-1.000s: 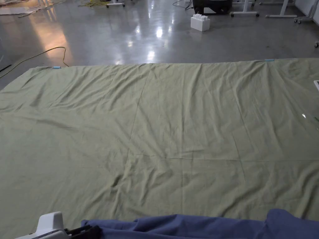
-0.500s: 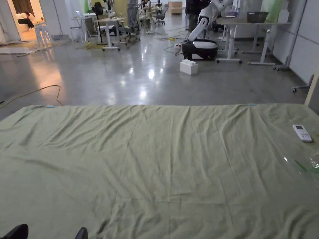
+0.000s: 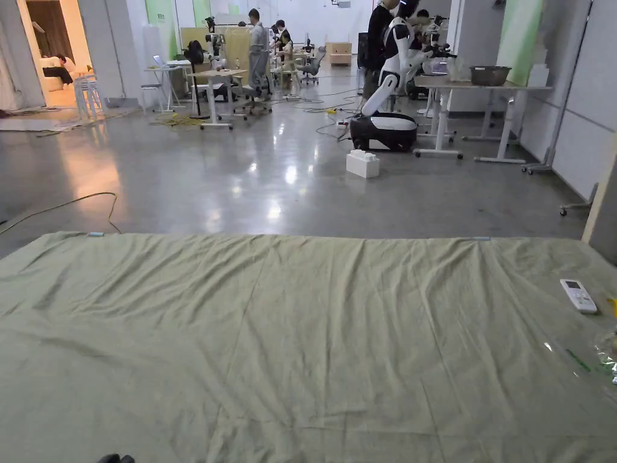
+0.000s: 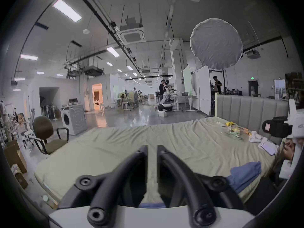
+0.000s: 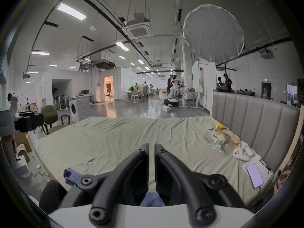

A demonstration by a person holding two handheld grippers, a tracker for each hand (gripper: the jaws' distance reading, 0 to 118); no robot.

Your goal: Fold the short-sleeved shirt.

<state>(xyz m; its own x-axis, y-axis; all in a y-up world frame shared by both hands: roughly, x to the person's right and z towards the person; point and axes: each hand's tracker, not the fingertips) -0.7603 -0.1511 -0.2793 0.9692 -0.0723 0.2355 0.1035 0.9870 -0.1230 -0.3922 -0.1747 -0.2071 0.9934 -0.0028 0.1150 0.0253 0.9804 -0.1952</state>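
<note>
The left claw is above the near edge of the bed, and its two black jaws stand almost together, with only a thin gap between the tips and nothing between them. The right claw is in the same state, jaws nearly closed with a narrow slit, empty at the tips. The blue short-sleeved shirt lies bunched at the near edge of the bed; in the left gripper view it is at about 4 o'clock from the jaws, and in the right gripper view it is at about 8 o'clock. A bit of blue cloth also shows low between the jaws in both gripper views, but I cannot tell if it touches them. In the head view the green sheet is wrinkled, and a white remote control rests on it at 3 o'clock.
</note>
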